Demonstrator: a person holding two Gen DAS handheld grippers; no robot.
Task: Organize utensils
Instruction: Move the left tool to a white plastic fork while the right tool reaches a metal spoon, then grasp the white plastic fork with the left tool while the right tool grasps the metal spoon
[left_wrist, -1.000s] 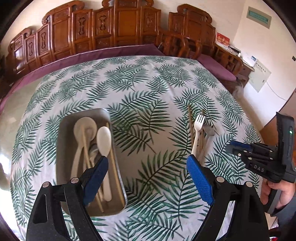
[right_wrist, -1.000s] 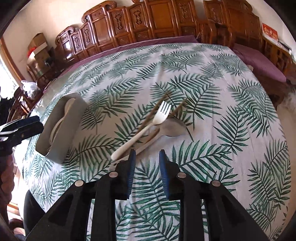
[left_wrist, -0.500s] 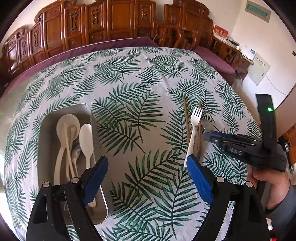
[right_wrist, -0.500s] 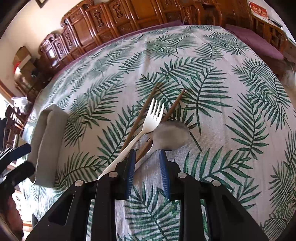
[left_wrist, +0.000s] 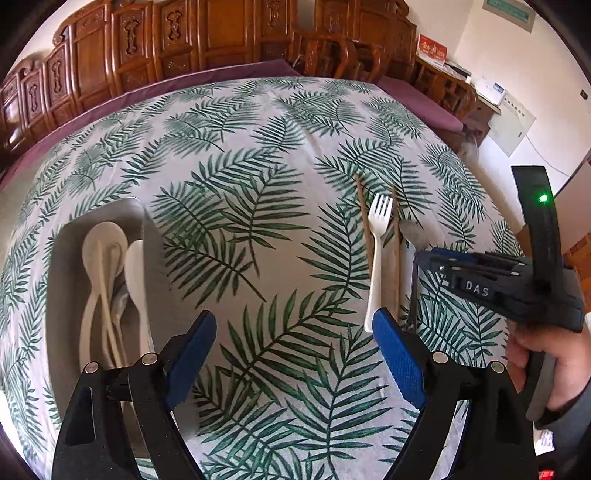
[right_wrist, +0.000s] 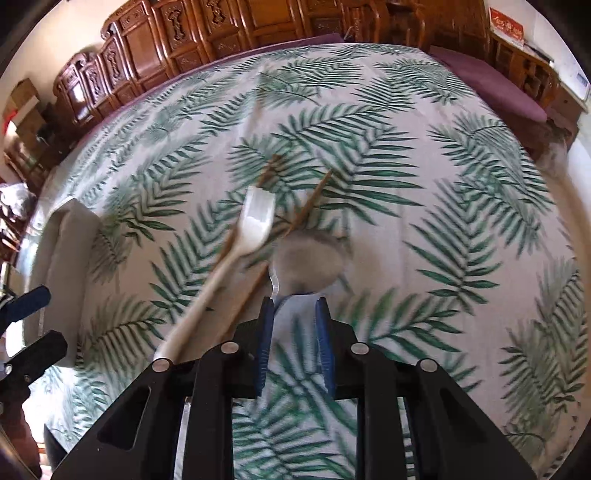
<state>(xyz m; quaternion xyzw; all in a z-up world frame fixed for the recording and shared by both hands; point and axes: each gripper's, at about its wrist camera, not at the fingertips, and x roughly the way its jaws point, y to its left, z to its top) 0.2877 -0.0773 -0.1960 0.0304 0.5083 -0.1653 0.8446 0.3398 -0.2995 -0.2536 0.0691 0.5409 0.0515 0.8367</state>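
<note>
We see the white plastic fork (left_wrist: 377, 254) right of centre, tines toward frame top, between two wooden chopsticks (left_wrist: 396, 258). At left, a metal tray (left_wrist: 66, 236) holds pale spoons (left_wrist: 135, 280). Left gripper (left_wrist: 293, 341): wide apart. Right gripper (right_wrist: 294, 325): narrowly parted, straddling a metal spoon (right_wrist: 312, 262).
</note>
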